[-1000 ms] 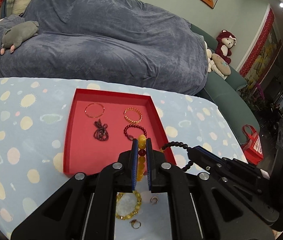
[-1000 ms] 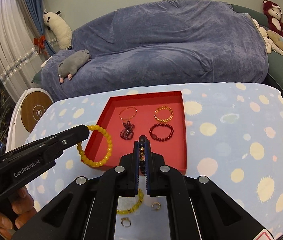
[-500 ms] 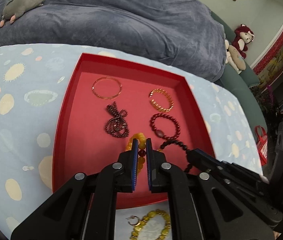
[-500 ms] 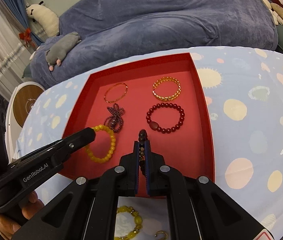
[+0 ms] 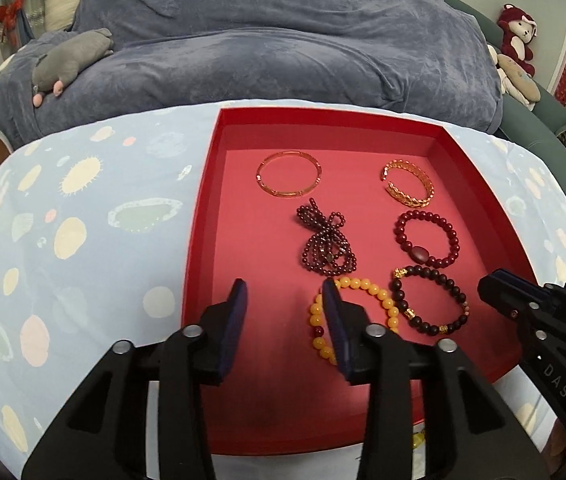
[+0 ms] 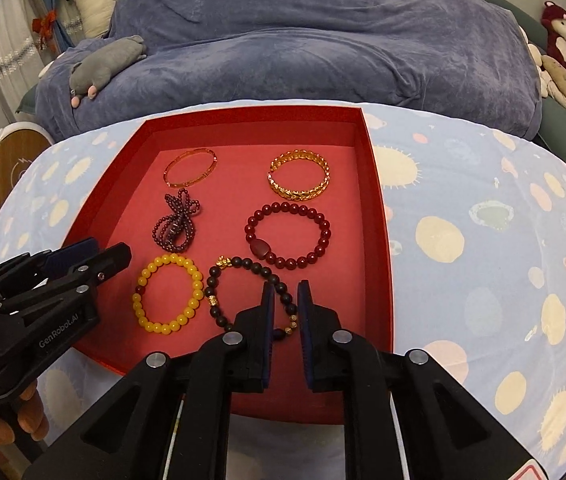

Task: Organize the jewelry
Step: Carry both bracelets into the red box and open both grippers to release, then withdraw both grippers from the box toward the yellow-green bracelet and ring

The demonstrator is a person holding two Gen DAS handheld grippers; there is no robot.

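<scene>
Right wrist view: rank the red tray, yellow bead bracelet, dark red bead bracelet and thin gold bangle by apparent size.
1. red tray
2. dark red bead bracelet
3. yellow bead bracelet, close to it and nearer the camera, so unsure
4. thin gold bangle, farthest away, so possibly understated

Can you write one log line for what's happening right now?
left gripper: open | right gripper: open | yellow bracelet, black bracelet: lying in red tray

A shallow red cardboard tray (image 6: pixel 379 216) is sitting on a pale blue cloth (image 6: pixel 483 240) showing yellow, pink and green spots. Yellow (image 6: pixel 165 294), black-and-gold (image 6: pixel 239 292) and dark red (image 6: pixel 287 236) bead bracelets are lying inside, with gold bangles (image 6: pixel 300 180) and a purple strand (image 6: pixel 177 222)
</scene>
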